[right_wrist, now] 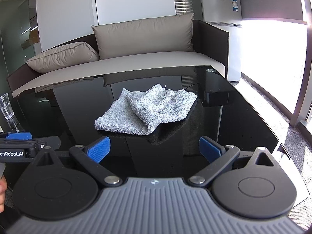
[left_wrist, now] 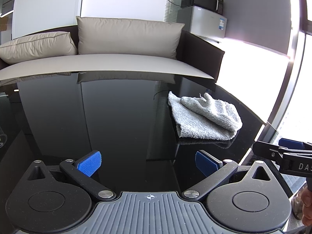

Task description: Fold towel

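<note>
A grey terry towel (right_wrist: 145, 112) lies loosely folded in layers on the glossy black table (right_wrist: 234, 128); in the left wrist view the towel (left_wrist: 202, 117) is ahead to the right. My left gripper (left_wrist: 148, 163) is open and empty, short of the towel and to its left. My right gripper (right_wrist: 154, 149) is open and empty, just short of the towel's near edge. The right gripper's side shows at the right edge of the left wrist view (left_wrist: 288, 156), and the left gripper's side at the left edge of the right wrist view (right_wrist: 23, 144).
A beige sofa with cushions (left_wrist: 124, 37) stands behind the table's far edge. A small fridge with a microwave (left_wrist: 204, 11) is at the back right. A clear plastic cup (right_wrist: 7, 107) stands at the table's left. Bright windows are on the right.
</note>
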Demonstrator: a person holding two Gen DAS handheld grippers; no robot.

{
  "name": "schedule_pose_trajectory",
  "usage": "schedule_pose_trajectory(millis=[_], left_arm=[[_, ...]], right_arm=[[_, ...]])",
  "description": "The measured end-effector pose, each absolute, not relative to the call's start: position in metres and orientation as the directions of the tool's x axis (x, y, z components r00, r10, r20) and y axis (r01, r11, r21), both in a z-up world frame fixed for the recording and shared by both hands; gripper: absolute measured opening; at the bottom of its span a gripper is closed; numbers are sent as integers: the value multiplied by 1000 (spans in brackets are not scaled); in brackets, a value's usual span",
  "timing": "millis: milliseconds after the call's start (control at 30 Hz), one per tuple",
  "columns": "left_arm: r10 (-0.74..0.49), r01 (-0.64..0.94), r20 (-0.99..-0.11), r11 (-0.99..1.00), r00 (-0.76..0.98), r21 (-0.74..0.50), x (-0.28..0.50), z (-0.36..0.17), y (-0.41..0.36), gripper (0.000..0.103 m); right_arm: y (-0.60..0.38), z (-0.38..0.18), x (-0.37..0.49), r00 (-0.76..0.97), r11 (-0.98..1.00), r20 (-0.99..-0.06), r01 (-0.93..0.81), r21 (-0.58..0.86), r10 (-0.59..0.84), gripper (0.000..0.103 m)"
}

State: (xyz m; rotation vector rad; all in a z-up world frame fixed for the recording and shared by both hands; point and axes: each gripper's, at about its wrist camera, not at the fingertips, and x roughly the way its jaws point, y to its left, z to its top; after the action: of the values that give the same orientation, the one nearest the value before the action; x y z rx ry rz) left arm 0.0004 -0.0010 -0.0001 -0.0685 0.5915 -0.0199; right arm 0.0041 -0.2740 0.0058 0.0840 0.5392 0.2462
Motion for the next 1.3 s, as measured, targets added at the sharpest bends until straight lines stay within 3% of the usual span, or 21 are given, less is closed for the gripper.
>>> schedule_pose_trajectory(millis=[1300], left_arm=[[-49, 4, -557, 997, 829, -83, -1, 2, 1, 102]], right_arm=[[-274, 6, 4, 829, 968, -499, -207, 142, 251, 100]])
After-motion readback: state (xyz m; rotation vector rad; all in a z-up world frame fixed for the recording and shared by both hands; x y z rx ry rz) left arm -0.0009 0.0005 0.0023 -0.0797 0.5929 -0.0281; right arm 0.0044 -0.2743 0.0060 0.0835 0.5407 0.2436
